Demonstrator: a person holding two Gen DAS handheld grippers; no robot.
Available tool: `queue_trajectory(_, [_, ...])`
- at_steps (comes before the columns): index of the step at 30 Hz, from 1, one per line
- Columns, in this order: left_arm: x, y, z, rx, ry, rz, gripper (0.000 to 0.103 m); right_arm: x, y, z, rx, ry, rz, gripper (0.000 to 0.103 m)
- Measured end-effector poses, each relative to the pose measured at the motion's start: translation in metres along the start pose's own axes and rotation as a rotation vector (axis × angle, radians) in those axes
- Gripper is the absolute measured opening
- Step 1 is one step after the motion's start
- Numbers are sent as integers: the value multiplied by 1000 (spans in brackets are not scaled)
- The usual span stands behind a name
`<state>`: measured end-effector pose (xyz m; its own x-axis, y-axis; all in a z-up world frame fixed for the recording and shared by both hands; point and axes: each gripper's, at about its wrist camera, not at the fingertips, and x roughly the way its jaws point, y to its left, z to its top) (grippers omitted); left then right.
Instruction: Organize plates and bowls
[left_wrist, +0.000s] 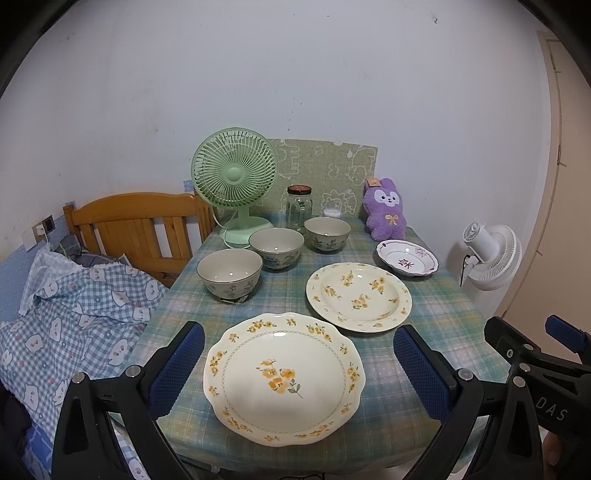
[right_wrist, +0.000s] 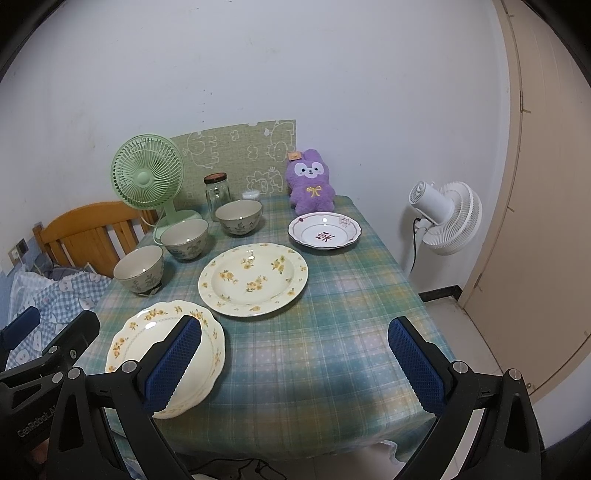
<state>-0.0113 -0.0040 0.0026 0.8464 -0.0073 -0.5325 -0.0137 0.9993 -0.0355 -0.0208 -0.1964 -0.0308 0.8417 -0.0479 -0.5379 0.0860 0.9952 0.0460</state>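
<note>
Three plates lie on the plaid table: a scalloped yellow-flower plate (left_wrist: 283, 378) (right_wrist: 147, 343) at the near edge, a round yellow-flower plate (left_wrist: 358, 295) (right_wrist: 253, 278) behind it, and a small white plate with a dark red flower (left_wrist: 406, 257) (right_wrist: 325, 231) at the back right. Three grey-green bowls (left_wrist: 229, 272) (left_wrist: 276, 246) (left_wrist: 327, 232) stand in a diagonal row at the left; they also show in the right wrist view (right_wrist: 138, 268) (right_wrist: 184, 239) (right_wrist: 239, 217). My left gripper (left_wrist: 299, 373) is open and empty above the scalloped plate. My right gripper (right_wrist: 295, 362) is open and empty over bare tablecloth.
A green desk fan (left_wrist: 234, 177), a glass jar (left_wrist: 299, 208), a small white pot (left_wrist: 331, 213) and a purple plush rabbit (left_wrist: 386, 210) stand along the table's back edge. A wooden bed frame (left_wrist: 136, 229) and bedding lie left. A white floor fan (right_wrist: 447, 218) and a door (right_wrist: 546, 221) are right.
</note>
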Motion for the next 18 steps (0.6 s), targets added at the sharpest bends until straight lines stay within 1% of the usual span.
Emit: queue_trajectory(18, [-5,-5,3,24,-20,7,103,-4,-1,0,-3,-8,-2,102])
